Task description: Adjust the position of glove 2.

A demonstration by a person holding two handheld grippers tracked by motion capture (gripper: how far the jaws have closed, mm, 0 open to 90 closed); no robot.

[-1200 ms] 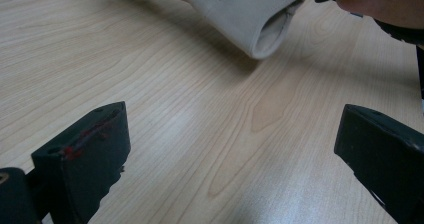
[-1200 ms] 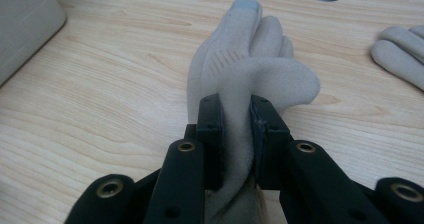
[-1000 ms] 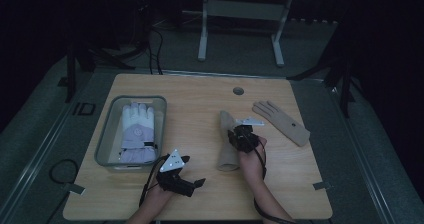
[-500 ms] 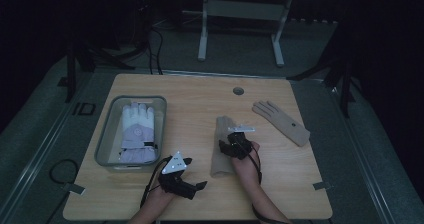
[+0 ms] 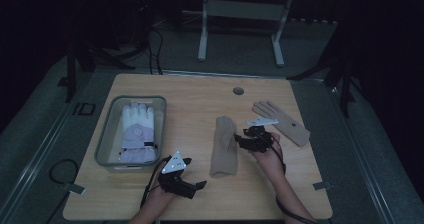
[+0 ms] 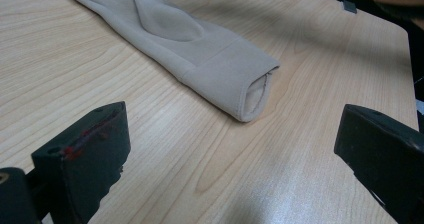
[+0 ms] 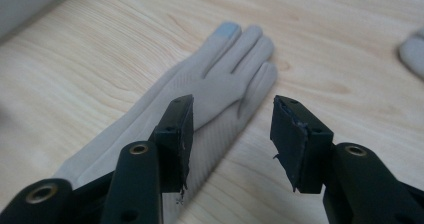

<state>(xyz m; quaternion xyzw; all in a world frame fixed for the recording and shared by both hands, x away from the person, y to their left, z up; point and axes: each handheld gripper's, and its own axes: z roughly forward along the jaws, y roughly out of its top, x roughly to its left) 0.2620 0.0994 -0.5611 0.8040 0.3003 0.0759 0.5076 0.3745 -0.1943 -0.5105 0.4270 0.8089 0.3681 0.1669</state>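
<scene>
My right gripper [image 5: 240,140] has just been opening, nothing between its jaws, right beside the beige glove [image 5: 223,145] mid-table [image 5: 200,204]. My left gripper [image 5: 197,185] sits spread wide near the front edge, with bare wood around it.

Right claw released and drawn back from the near beige glove

The right claw [image 5: 239,140], seen a second ago closed over the middle of the near beige glove [image 5: 223,146], has been shifted toward the glove's right edge, and its jaws have just been opened. In the right gripper view nothing is clamped between the jaws; the glove is left flat on the counter [image 5: 200,199], its fingers pointing away from the person.
</scene>
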